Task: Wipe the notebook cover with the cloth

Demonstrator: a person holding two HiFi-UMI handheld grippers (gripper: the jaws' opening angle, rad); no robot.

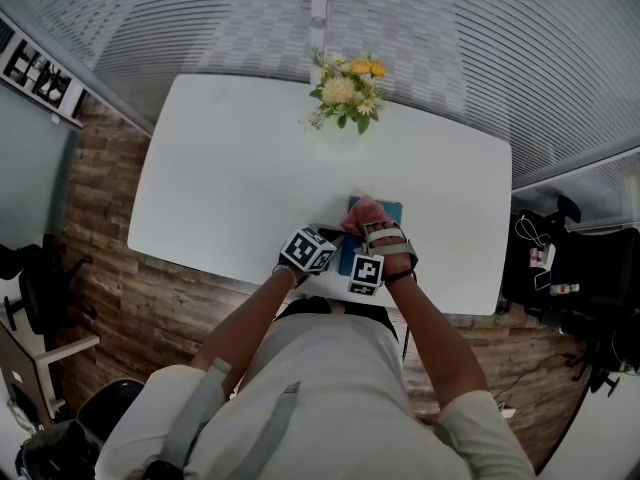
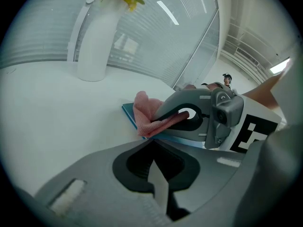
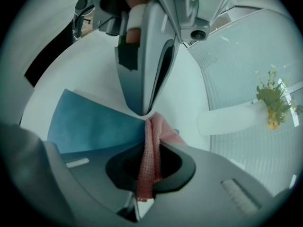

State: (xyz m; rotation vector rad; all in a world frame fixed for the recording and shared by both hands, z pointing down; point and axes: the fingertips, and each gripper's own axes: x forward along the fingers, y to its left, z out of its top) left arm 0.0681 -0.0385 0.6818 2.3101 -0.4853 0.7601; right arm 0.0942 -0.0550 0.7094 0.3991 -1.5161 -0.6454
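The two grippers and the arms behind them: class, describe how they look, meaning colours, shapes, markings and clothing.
Both the left gripper and the right gripper have smooth grey moulded bodies with a dark hollow behind the jaws. Each carries a cube of black-and-white square markers. The person wears a pale short-sleeved top crossed by grey straps.

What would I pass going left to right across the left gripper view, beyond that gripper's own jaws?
white vase → pink cloth → right gripper, clamped on that cloth → marker cube
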